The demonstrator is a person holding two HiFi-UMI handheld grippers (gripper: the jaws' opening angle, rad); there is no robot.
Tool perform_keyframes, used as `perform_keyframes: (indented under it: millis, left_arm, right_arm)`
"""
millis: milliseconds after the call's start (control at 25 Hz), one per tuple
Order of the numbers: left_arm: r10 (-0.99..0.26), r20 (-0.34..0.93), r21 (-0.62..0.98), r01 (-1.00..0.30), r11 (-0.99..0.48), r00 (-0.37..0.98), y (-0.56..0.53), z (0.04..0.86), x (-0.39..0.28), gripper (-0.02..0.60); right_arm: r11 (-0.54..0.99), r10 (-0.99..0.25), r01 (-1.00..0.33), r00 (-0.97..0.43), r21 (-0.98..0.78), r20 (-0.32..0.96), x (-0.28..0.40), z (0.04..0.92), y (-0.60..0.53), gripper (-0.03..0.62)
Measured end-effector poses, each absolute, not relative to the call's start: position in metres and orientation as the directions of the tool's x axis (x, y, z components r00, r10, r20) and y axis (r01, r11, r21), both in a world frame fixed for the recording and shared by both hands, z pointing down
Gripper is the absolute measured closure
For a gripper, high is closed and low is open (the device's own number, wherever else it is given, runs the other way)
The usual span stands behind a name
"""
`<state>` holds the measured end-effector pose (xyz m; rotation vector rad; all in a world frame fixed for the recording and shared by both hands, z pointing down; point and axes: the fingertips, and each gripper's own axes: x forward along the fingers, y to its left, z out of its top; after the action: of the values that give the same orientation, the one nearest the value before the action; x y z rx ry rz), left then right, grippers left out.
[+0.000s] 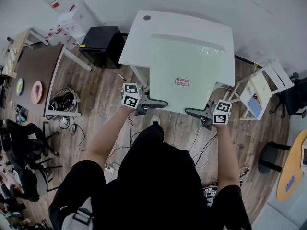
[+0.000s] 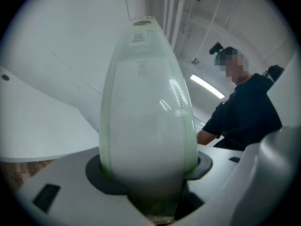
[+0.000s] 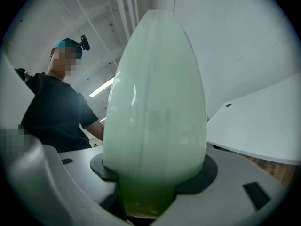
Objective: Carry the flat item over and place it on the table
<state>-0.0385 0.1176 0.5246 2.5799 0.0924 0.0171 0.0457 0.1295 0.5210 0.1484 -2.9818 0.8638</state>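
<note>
The panel (image 1: pixel 184 61) is carried over the white surface (image 1: pixel 136 37), with its near edge jutting past the surface's front toward the person. Whether it rests there yet, I cannot tell. The carrying looks nearly done; lowering and letting go remain. At the surface's front left, the left hand-held gripper (image 1: pixel 156 103) clamps the panel's near corner, arm stretched forward and level. At the front right, the right hand-held gripper (image 1: pixel 196 112) clamps the other near corner likewise.

One green panel (image 1: pixel 184 66), one white table (image 1: pixel 139 37), one black cabinet (image 1: pixel 101 44), two grippers: left gripper (image 1: pixel 160 103), right gripper (image 1: pixel 192 111).
</note>
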Motion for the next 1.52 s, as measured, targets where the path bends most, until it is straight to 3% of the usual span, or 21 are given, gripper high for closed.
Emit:
perform_keyframes:
  millis: [640,1520]
  left_arm:
    - [0.14,-0.007,0.582,0.118,-0.805,0.99,0.023,0.536,-0.099,0.284]
    - [0.156,-0.002,0.62,0.124,-0.775,0.988,-0.088,0.561,-0.073,0.284]
  right_arm:
    - [0.791,-0.157,-0.164,-0.986,-0.589,0.063,-0.016,0.536,0.04,0.283]
    - [0.757,-0.18,-0.173,-0.982,-0.63,0.053,0.009,0.561,-0.07,0.283]
